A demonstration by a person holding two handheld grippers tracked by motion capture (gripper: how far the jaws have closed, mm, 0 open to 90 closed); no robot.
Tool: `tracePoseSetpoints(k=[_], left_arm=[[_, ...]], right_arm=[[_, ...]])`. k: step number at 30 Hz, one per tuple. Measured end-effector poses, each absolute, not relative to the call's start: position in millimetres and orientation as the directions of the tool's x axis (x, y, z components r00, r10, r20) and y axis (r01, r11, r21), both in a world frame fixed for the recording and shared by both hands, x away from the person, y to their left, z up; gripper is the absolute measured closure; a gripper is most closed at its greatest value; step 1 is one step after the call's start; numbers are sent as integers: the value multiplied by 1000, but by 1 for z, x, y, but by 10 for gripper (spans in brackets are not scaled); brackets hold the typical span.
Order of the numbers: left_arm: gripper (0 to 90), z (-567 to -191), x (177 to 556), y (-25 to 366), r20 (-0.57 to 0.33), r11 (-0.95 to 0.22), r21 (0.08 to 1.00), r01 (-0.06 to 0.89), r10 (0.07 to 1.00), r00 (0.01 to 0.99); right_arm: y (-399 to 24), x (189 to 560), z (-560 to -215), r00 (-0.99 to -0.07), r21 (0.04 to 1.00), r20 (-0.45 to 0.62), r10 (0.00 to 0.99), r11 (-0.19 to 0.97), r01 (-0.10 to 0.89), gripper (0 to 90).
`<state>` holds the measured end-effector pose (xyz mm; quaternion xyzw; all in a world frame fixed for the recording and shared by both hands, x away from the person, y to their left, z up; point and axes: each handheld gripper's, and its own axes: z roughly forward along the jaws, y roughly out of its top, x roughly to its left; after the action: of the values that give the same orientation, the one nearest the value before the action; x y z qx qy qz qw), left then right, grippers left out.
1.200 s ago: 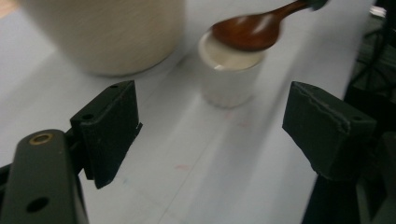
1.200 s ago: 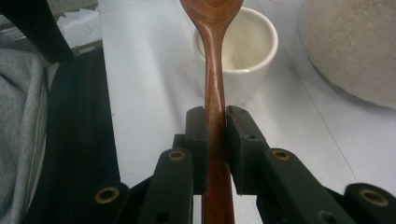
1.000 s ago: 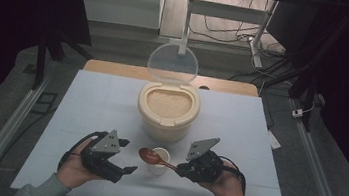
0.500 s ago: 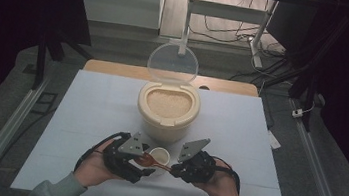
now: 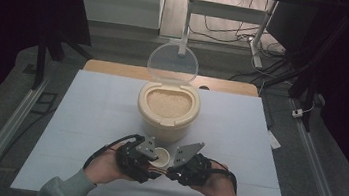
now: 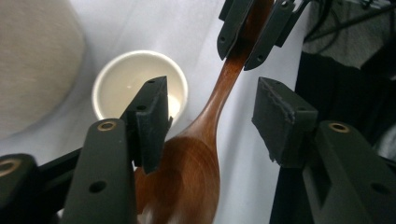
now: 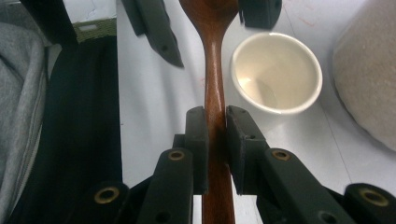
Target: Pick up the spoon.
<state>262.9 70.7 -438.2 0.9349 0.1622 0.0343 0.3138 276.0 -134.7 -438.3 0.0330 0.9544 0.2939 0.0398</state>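
Note:
A brown wooden spoon (image 7: 212, 60) is held by its handle in my right gripper (image 7: 215, 140), which is shut on it. My left gripper (image 6: 215, 123) is open, and its jaws stand on either side of where the spoon's (image 6: 196, 168) bowl meets the handle, with a gap at the right pad (image 6: 280, 116). A small white cup (image 6: 121, 79), empty, stands just beyond the spoon. From above, both grippers, left (image 5: 153, 167) and right (image 5: 172, 172), meet in front of the cup (image 5: 161, 155).
A cream tub of rice (image 5: 167, 108) with its clear lid (image 5: 172, 63) flipped up stands behind the cup on the white table (image 5: 89, 118). The person's hands and grey sleeves are at the table's near edge. Metal rails run along both sides.
The left gripper has moved right to meet the right one. The spoon's bowl, earlier out over the cup's left side, now lies between the left jaws.

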Motion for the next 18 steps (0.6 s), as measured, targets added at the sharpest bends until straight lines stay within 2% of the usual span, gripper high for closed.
tracePoseSetpoints(k=[6,11,18], left_arm=[[504,-445,266,65,-59,-780,561,277,296,953],[638,-448,266,63,-63,-799,539,267,277,959],[716,-454,264,60,-68,-825,513,237,237,969]], right_arm=[[-131,272,-438,-996,562,-71,60,827,10,789],[-131,269,-437,-995,570,-94,32,822,-28,789],[-128,266,-438,-993,551,-119,-10,831,-74,788]])
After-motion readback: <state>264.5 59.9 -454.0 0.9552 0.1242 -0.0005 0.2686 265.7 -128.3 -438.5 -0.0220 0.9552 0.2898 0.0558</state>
